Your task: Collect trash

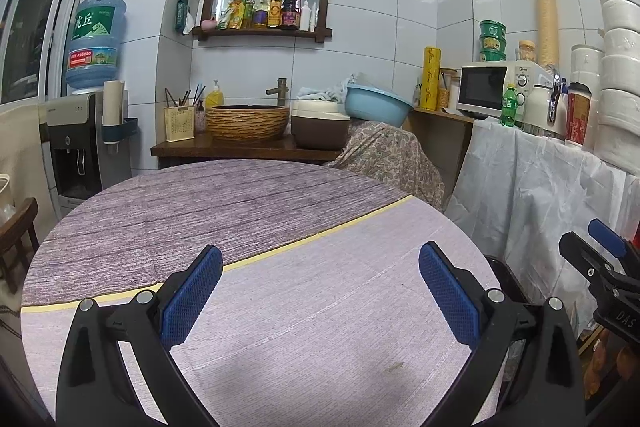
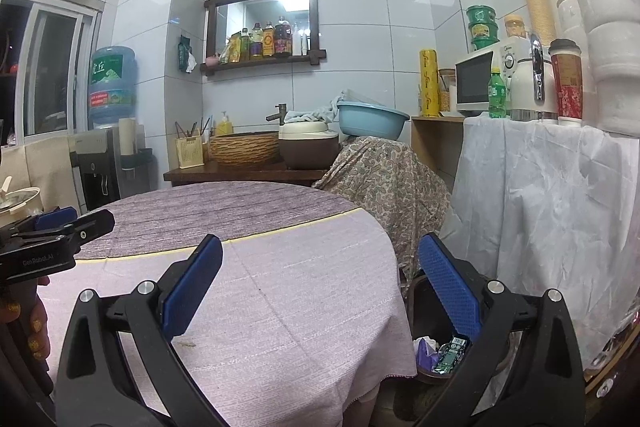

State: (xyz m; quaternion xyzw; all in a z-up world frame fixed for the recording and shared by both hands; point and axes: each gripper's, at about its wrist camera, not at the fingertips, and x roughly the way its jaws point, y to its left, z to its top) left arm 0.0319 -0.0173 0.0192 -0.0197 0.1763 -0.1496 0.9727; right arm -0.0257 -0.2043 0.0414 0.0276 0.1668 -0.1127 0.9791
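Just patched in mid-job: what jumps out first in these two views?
Both grippers, left gripper and right gripper, hang open and empty over the round table, whose purple cloth shows no trash. Down at the table's right edge sits a dark bin already holding a green wrapper and crumpled bits.

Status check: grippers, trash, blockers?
Left gripper open, empty, above table. Right gripper open, empty, at table edge. Trash bin beside table, wrappers inside. No blockers seen.
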